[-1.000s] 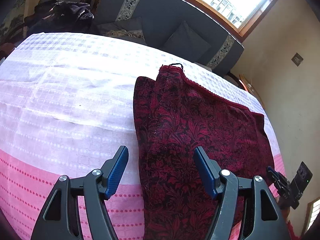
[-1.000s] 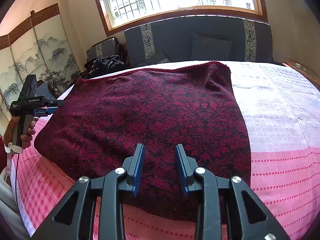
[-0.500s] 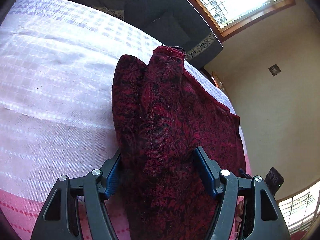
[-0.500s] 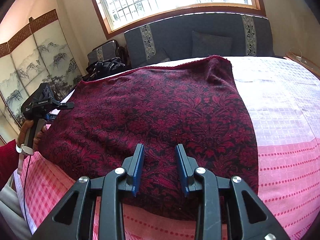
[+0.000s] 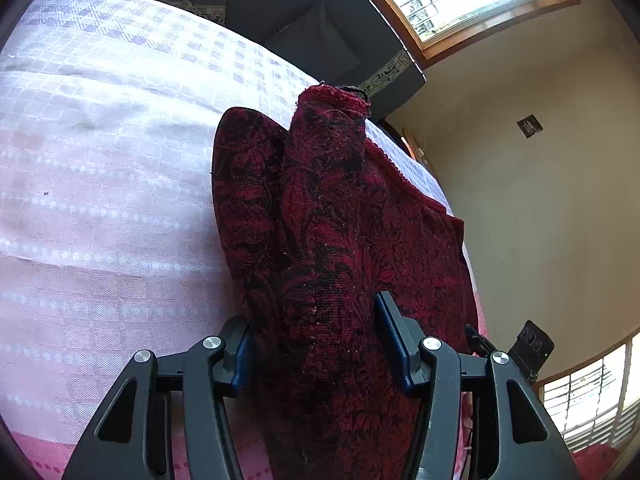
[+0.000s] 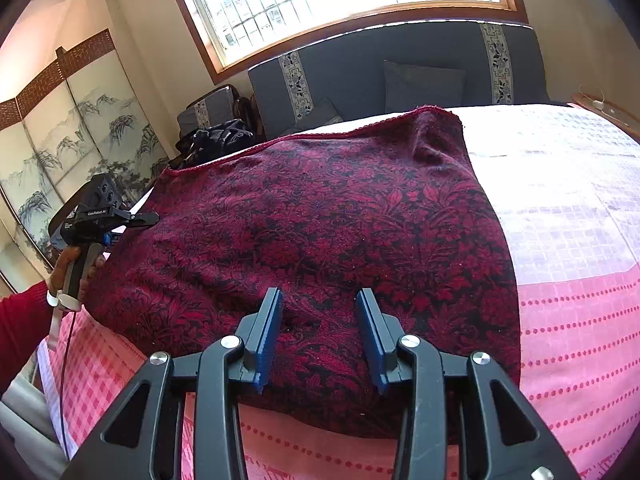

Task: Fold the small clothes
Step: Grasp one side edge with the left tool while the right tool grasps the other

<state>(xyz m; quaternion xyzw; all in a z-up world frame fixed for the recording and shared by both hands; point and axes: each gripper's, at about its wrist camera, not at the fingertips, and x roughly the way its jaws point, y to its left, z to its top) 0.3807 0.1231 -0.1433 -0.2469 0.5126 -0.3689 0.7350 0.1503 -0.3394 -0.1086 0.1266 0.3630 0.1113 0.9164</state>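
Observation:
A dark red garment (image 6: pixel 320 220) with a black floral pattern lies on the pink and white cloth of the table (image 6: pixel 560 208). In the left wrist view its near edge (image 5: pixel 320 260) is bunched up and raised between the fingers of my left gripper (image 5: pixel 316 332), whose jaws stand apart around the fabric. My right gripper (image 6: pixel 320 332) hangs over the garment's near edge, jaws partly open with cloth below them. The left gripper (image 6: pixel 136 220) shows at the garment's left edge in the right wrist view.
A dark blue sofa (image 6: pixel 400 76) with a cushion stands behind the table under a window. A folding screen (image 6: pixel 60 140) and a chair with a dark bag (image 6: pixel 216 136) are at the left. White cloth (image 5: pixel 100 160) lies left of the garment.
My left gripper has moved onto the garment's edge, and the fabric now rises bunched between its fingers. My right gripper has stayed over the near edge.

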